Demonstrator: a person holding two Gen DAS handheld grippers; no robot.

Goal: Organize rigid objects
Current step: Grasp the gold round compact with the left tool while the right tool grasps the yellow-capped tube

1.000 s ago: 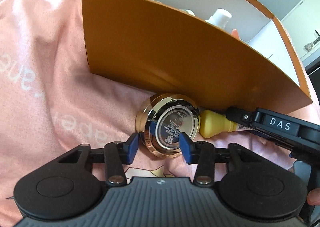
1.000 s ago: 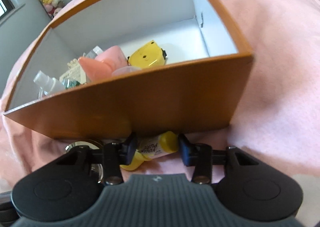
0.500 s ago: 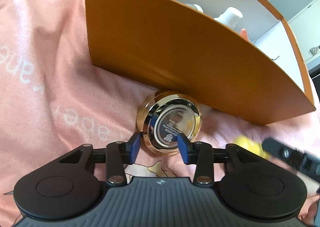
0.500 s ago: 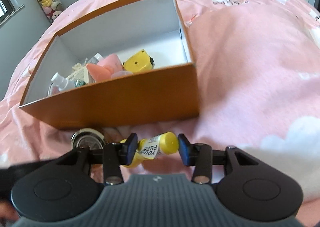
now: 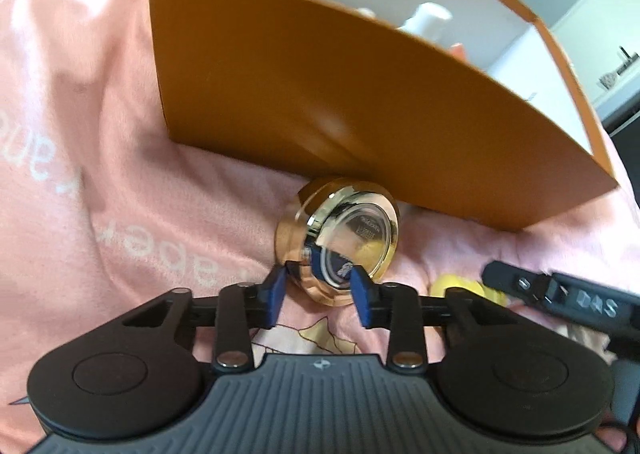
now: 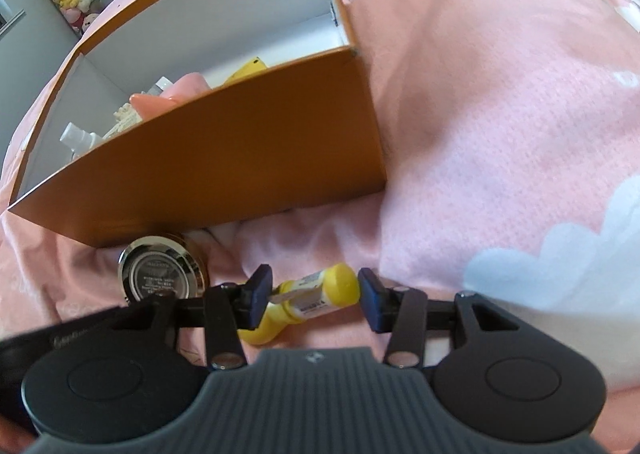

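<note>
Left gripper (image 5: 320, 292): blue pads partly open, straddling the lower rim of the gold compact (image 5: 338, 240); contact unclear, firm hold not confirmed.
Right gripper (image 6: 314, 296): fingers open around the yellow bottle (image 6: 310, 304), a gap showing at the cap end; not clamped.
Location: compact and bottle both on the pink bedspread (image 6: 500, 126), just outside the near wall of the orange box (image 6: 224, 158); compact propped on edge, near or against that wall.
Risk: glossy round rim likely to slip from a shallow pinch; soft bedding giving way under downward pressure; bottle rolling from an off-centre squeeze.
Hidden: most box contents behind the wall; compact label blurred; bottle base behind left finger.
</note>
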